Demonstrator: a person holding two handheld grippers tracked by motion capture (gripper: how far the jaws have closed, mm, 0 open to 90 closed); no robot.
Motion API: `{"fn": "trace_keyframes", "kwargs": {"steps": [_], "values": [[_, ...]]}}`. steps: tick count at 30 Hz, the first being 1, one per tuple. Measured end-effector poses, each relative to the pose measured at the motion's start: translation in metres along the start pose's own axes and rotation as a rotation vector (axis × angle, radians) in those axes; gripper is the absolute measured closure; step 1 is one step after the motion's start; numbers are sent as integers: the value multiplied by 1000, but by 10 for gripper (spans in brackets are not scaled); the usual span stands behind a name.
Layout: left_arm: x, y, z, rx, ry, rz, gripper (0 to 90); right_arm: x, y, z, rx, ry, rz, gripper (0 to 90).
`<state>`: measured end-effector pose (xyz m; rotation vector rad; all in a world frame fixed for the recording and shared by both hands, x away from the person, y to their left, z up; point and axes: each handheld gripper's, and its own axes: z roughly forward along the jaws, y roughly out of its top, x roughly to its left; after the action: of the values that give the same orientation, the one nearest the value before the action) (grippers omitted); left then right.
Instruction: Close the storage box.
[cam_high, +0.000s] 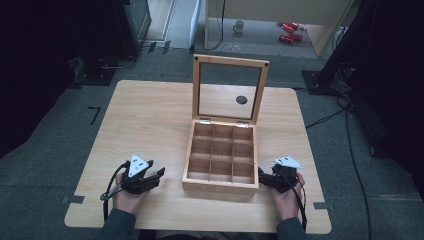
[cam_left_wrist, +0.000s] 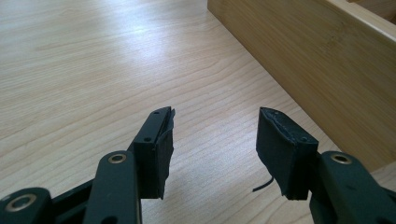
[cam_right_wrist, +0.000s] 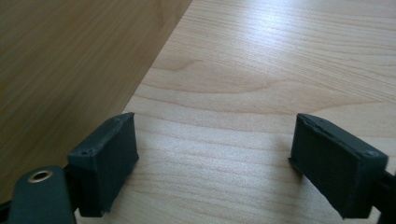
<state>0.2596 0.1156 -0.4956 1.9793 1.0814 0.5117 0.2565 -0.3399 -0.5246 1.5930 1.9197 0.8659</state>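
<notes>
1. Nearest the lens, the person's two hands rest at the table's near edge, the left gripper (cam_high: 161, 172) at seven o'clock and the right gripper (cam_high: 261, 176) at five, each with jaws spread and nothing between them.
2. Between them stands the wooden compartment box (cam_high: 220, 183), slightly right of centre, its nine cells bare and its glass-paned lid (cam_high: 229, 61) raised upright on rear hinges at twelve o'clock.
3. In the left gripper view the box wall runs past the right-hand pad (cam_left_wrist: 280, 151); in the right gripper view it crowds the left-hand pad (cam_right_wrist: 108, 161).
4. Likely hazard: a sideways nudge from either gripper could slide the light box across the smooth table (cam_high: 145, 115).
5. A bump to the box could also drop the upright lid shut, onto any jaw reaching inside.
6. A dark round disc (cam_high: 241, 99) lies behind the pane, at one o'clock.
</notes>
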Motion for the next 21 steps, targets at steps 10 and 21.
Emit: {"fn": "trace_keyframes", "kwargs": {"steps": [10,21], "values": [[1,10,-3,-9,8,19,463,2,3,-5,18,-12,25,319],[6,22,-5,-25,13,27,464,-6,19,-26,-62,7,39,318]]}}
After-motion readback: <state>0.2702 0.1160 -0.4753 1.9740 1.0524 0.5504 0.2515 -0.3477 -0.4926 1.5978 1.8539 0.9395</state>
